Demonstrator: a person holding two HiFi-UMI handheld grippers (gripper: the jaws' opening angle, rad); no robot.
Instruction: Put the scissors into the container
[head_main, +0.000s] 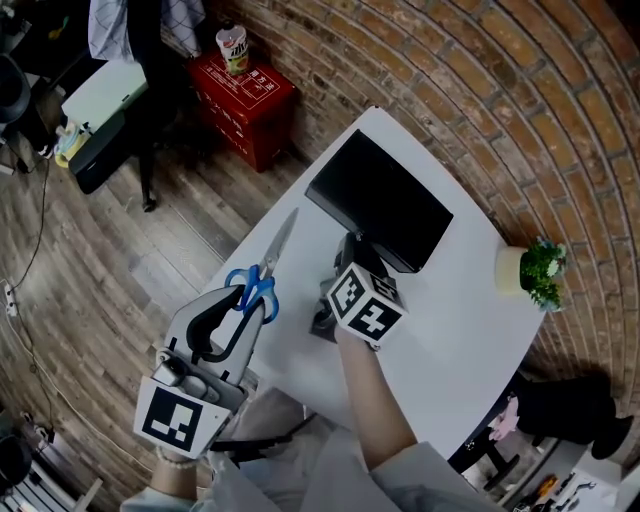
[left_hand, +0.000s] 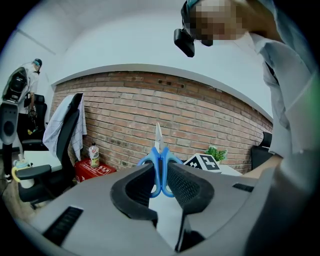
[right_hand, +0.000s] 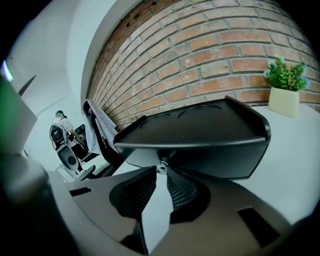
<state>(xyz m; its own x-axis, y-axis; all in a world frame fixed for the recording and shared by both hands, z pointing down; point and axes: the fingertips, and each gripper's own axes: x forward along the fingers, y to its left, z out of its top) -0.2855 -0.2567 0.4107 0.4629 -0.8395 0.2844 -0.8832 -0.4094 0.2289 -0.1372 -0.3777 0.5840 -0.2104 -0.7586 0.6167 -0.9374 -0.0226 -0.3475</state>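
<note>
— Jaws of the left gripper (left_hand: 160, 171), in its own view: how are they set?
— They are seen clamped on the blue handles of the scissors (left_hand: 158, 150). The blades are held upright and pointed toward a brick wall (left_hand: 210, 120).
— And in the right gripper view?
— The right gripper (right_hand: 161, 169) is shown with its jaws drawn to a narrow point, the tips all but met. They are pressed against the lower near edge of the black container (right_hand: 200, 135). Whether that edge is pinched cannot be made out. A potted plant (right_hand: 285, 87) is pictured on the white table (right_hand: 295, 165) beyond.
— What is added by the head view?
— The scissors are seen held in the air over the table's left edge, gripped by the handles. The blade tips are brought near the container's left corner, outside its walls. The container is laid flat toward the table's far corner, and the right gripper is placed at its near side. The plant is set by the table's right edge.
</note>
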